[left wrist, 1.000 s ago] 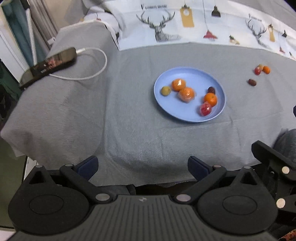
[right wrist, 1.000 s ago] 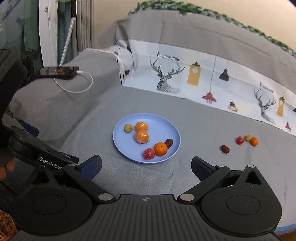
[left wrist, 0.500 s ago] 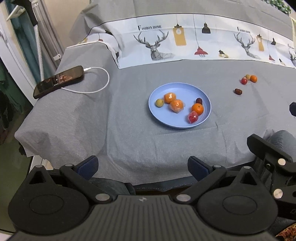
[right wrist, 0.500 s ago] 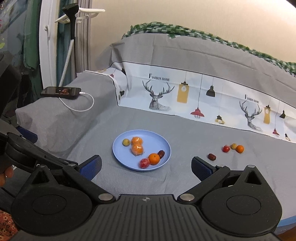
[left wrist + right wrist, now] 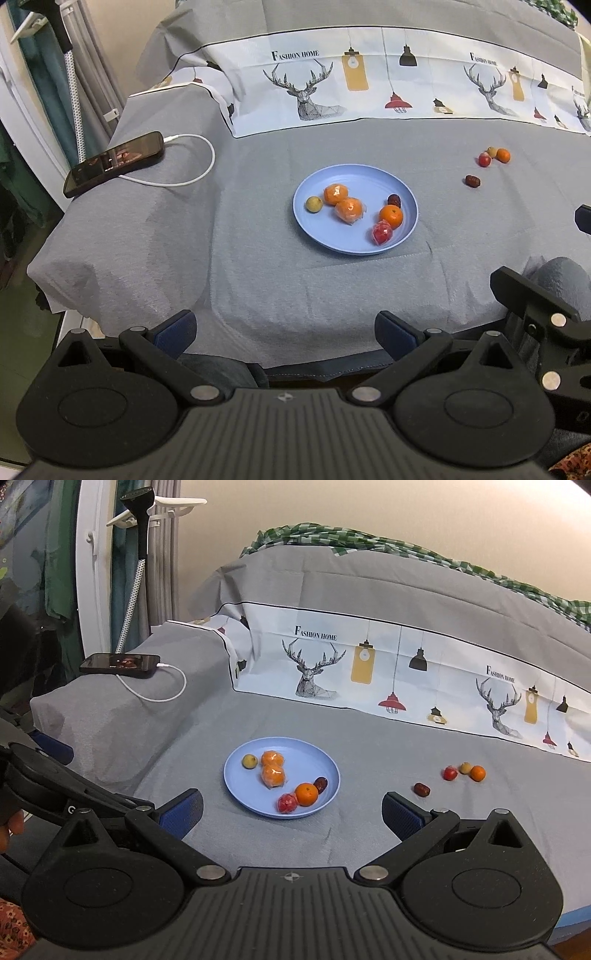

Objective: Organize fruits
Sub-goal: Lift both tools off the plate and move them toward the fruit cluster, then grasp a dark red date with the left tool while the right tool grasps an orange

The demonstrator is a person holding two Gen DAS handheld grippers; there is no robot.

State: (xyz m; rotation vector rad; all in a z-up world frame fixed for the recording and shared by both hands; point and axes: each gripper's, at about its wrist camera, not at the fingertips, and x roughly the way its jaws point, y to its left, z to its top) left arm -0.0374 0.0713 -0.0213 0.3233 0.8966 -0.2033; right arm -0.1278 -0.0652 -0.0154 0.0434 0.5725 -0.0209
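A blue plate [image 5: 354, 175] [image 5: 325, 760] sits mid-table on the grey cloth and holds several fruits: two wrapped oranges [image 5: 349, 209], a bare orange [image 5: 390, 216], a red wrapped fruit [image 5: 382, 232], a yellow-green fruit [image 5: 313, 204] and a dark date [image 5: 394, 200]. Loose on the cloth to the right lie a date [image 5: 421, 789], a red fruit [image 5: 450, 773], a yellowish fruit [image 5: 465, 767] and a small orange [image 5: 477, 773]. My left gripper [image 5: 284, 332] and right gripper [image 5: 291, 812] are open, empty and held back from the table's near edge.
A black phone [image 5: 114, 163] with a white charging cable [image 5: 192, 177] lies on a raised cloth-covered block at the left. A printed deer-pattern cloth [image 5: 406, 679] rises behind the table. The right gripper's body [image 5: 535, 325] shows at the left view's right edge.
Both grippers have drawn back and up from the table, so the plate and fruits look smaller and more of the backdrop shows. The fruits have not moved.
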